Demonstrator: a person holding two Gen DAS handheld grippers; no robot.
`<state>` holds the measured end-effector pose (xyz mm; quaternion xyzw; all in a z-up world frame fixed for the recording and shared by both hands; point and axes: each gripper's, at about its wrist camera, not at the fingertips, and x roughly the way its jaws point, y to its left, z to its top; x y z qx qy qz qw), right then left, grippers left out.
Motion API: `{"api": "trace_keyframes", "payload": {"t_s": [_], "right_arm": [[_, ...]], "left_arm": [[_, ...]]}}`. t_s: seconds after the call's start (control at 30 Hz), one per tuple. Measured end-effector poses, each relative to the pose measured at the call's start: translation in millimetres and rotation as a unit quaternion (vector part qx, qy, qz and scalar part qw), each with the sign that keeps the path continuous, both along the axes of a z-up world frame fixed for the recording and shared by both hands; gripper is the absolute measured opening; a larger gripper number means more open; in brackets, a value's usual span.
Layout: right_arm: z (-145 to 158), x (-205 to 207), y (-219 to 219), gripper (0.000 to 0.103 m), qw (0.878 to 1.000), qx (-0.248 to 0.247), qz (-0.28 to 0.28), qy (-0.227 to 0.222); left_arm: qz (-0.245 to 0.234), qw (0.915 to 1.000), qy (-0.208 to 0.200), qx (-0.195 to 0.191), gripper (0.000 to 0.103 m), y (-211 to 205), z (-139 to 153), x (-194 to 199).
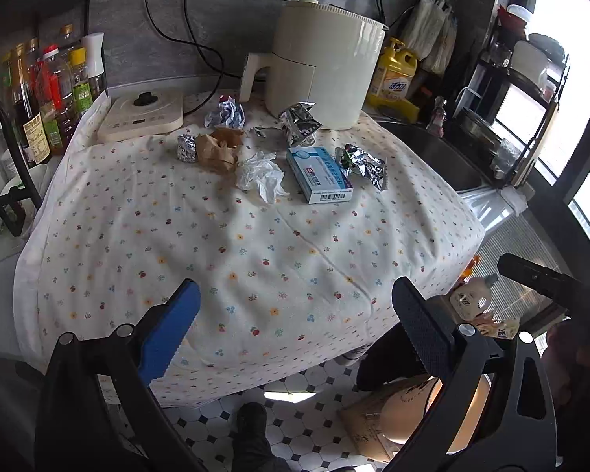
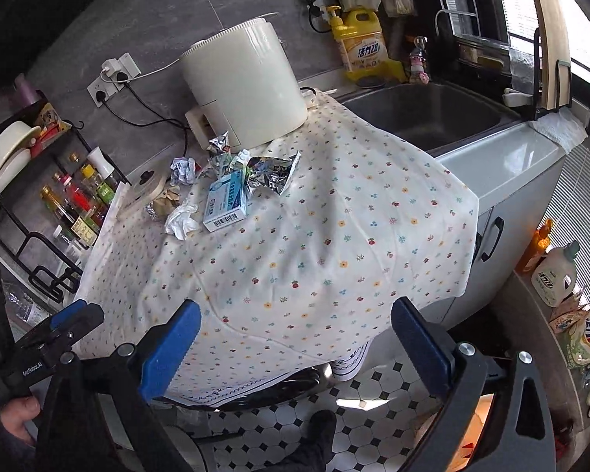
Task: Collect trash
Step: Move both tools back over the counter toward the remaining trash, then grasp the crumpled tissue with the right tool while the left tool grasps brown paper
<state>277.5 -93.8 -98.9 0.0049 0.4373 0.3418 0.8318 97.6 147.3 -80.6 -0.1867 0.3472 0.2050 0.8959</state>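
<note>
Trash lies at the far side of the floral cloth: a blue medicine box, a white crumpled tissue, a brown paper wad, a foil ball, silver foil wrappers, and a blue-white paper ball. My left gripper is open and empty above the cloth's near edge. My right gripper is open and empty, also at the near edge, far from the trash.
A cream air fryer stands behind the trash, an induction plate at its left. Sauce bottles line the left. A sink lies to the right. Tiled floor and a paper bag are below.
</note>
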Motion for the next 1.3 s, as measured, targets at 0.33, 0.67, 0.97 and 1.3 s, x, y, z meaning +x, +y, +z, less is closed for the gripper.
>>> {"api": "trace_keyframes", "payload": {"t_s": [0.33,0.67,0.97,1.3], "right_arm": [[-7.5,13.0,75.4,0.095,1.000,-0.001,0.030,-0.006],[-12.2,12.0,169.8,0.089,0.995,0.009,0.095,-0.025],[-33.3,12.1,240.9,0.071,0.990,-0.009,0.139,0.012],[-59.9,26.8,297.9,0.068,0.987,-0.053,0.153,0.018]], "left_arm": [[0.033,0.9993,-0.011,0.010,0.097,59.7,3.1,-12.8],[0.039,0.9991,-0.016,0.001,0.097,127.5,0.9,-11.5],[0.038,0.9983,-0.035,-0.027,0.097,169.8,-4.4,-10.2],[0.042,0.9975,-0.038,-0.042,0.091,193.9,-16.3,-3.0]]}}
